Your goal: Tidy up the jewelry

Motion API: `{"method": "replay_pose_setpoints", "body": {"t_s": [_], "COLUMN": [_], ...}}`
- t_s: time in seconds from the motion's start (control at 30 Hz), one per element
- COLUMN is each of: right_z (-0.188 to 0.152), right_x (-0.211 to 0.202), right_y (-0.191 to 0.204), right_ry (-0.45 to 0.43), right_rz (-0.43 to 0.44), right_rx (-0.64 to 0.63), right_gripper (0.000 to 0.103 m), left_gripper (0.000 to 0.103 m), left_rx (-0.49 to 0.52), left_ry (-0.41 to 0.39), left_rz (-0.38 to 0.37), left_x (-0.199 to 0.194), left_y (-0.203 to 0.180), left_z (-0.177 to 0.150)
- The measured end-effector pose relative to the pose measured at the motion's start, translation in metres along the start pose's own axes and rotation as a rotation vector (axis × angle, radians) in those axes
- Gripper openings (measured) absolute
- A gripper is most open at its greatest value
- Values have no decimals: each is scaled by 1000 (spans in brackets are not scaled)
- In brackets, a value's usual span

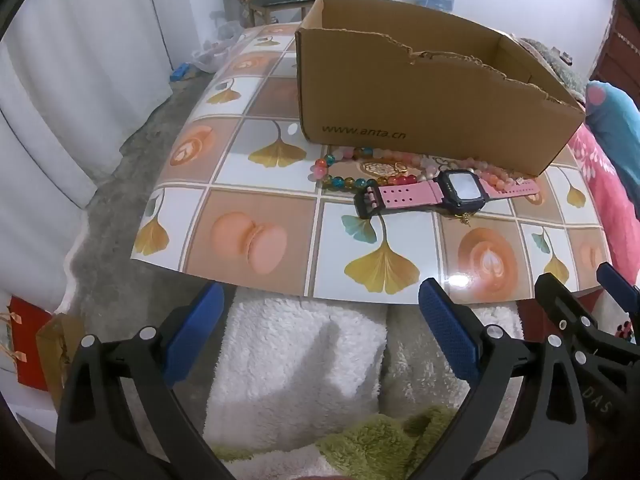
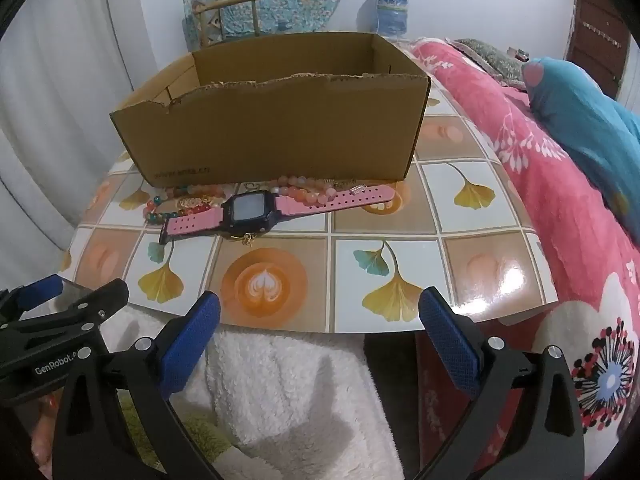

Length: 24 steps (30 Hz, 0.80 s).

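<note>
A pink-strapped watch (image 1: 436, 194) with a black square face lies on the patterned table (image 1: 280, 240) in front of an open cardboard box (image 1: 432, 108). Behind the watch lie a multicoloured bead bracelet (image 1: 340, 176), a peach bead bracelet (image 1: 496, 176) and a small gold chain (image 1: 464, 218). My left gripper (image 1: 320, 320) is open and empty, off the table's near edge. In the right wrist view the watch (image 2: 260, 210), the beads (image 2: 304, 192) and the box (image 2: 280, 136) show too. My right gripper (image 2: 320, 328) is open and empty, also short of the table edge.
A white fluffy towel (image 1: 304, 360) lies below the table edge. A pink floral blanket (image 2: 560, 220) and a teal pillow (image 2: 580, 120) are on the right. A water jug (image 2: 392, 10) and a chair (image 2: 224, 16) stand at the back. A grey floor (image 1: 108, 208) lies left.
</note>
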State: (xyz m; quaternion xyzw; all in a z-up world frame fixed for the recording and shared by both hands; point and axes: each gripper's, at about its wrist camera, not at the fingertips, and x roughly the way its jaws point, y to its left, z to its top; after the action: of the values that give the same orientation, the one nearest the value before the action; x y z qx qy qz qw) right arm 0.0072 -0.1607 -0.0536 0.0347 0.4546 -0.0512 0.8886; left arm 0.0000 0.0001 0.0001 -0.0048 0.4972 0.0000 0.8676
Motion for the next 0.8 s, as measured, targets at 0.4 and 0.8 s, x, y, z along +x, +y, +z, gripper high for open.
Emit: {"method": "replay_pose_setpoints", "body": {"t_s": [0.4,0.8], "right_z": [-4,-2], "right_x": [2,0], "right_y": [6,2], "right_ry": [-9,-3], "right_rz": [-2,2], "right_rx": [-1,-9], "right_gripper": [97,97], "left_gripper": [95,94], "left_rx": [-7,-10], "left_ry": [10,18], "left_rz": [-7,-10], "left_x": [3,4], "left_y": [1,3], "left_z": [0,-5]}}
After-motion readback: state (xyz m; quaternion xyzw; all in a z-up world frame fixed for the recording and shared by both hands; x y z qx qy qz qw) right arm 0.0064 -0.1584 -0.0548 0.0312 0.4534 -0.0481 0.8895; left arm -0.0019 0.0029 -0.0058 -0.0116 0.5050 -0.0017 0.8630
